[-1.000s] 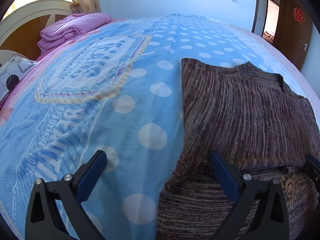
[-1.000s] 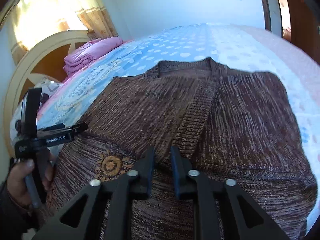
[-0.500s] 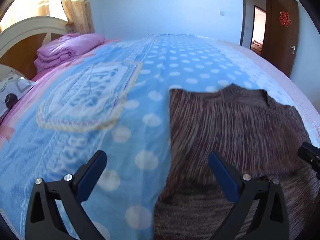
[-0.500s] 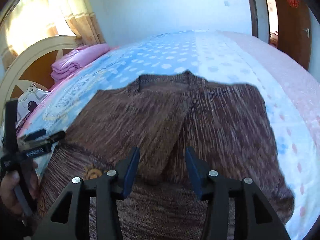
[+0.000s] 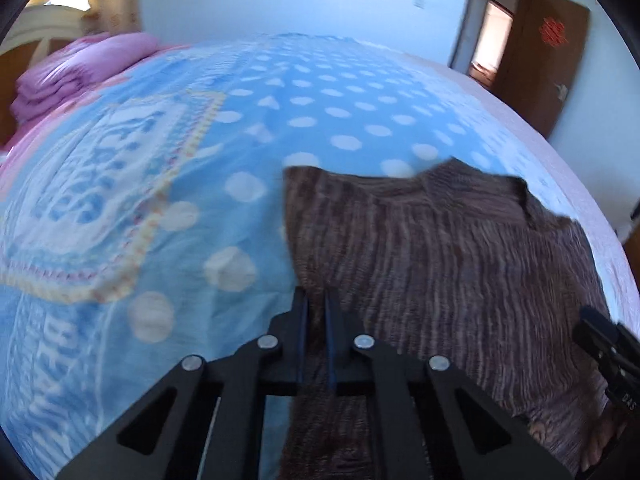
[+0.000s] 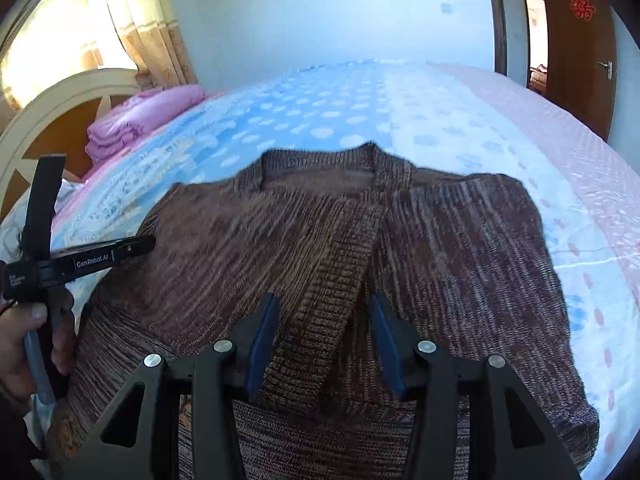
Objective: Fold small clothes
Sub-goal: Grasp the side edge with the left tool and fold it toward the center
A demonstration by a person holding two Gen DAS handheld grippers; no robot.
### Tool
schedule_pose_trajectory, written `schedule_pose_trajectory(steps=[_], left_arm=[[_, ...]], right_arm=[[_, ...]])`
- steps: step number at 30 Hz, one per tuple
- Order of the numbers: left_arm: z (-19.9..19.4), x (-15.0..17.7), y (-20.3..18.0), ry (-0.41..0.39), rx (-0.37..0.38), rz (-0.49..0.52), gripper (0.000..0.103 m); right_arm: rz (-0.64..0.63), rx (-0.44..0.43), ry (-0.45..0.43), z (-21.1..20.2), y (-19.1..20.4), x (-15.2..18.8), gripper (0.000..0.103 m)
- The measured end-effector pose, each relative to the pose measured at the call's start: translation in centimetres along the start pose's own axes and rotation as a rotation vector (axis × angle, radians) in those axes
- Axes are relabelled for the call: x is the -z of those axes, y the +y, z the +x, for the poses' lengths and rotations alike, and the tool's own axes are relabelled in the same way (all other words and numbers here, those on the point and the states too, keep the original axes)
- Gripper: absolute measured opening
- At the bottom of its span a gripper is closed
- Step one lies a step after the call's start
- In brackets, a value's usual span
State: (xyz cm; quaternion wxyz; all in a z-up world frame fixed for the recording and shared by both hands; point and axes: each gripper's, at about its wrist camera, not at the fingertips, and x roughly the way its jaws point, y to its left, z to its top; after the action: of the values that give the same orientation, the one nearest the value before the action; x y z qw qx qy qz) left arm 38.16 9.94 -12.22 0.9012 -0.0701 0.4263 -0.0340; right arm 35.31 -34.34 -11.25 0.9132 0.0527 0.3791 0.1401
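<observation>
Left gripper (image 5: pixel 316 312) has just been closed and is now pinched on the left edge of the brown striped knit cardigan (image 6: pixel 360 264), which is spread flat at frame centre on the blue polka-dot bedspread (image 5: pixel 160 184). Right gripper (image 6: pixel 324 340) is held part-spread astride the ribbed front placket (image 6: pixel 340 300), nothing clamped. Risk: only one layer may be caught by the shallow left pinch, so the edge could be dropped mid-fold; uneven lift would skew the crease.
</observation>
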Motion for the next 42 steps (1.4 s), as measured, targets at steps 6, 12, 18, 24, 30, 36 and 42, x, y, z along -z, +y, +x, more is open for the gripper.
schedule_pose_trajectory(steps=[6,12,18,24,30,36,42], left_arm=[[-0.2,0.7,3.5,-0.015,0.054,-0.166,0.0],[-1.6,0.3,0.9,-0.076,-0.016,-0.077,0.07],[1.3,-0.9,-2.1,0.036,-0.054,0.071,0.056],[0.5,-0.5,-1.9,-0.027,-0.039,0.072,0.008],[0.2,0.3,1.6,-0.038,0.02,-0.113,0.007],[0.4,0.2,-0.6,-0.022,-0.073,-0.021,0.012],[-3.7,1.7,0.2,-0.103,-0.114,-0.011,0.074]], right_arm=[[0.119,-0.034,-0.021,-0.4,-2.3,0.3,0.052],[0.118,-0.018,-0.028,-0.6,-2.1,0.4,0.063],[0.118,0.0,-0.022,-0.5,-2.1,0.5,0.064],[0.122,-0.008,-0.021,-0.3,-2.2,0.5,0.064],[0.144,-0.026,-0.033,-0.5,-2.7,0.6,0.066],[0.143,-0.035,0.0,0.1,-2.8,0.4,0.069],[0.215,-0.051,-0.004,-2.3,-4.9,1.0,0.069]])
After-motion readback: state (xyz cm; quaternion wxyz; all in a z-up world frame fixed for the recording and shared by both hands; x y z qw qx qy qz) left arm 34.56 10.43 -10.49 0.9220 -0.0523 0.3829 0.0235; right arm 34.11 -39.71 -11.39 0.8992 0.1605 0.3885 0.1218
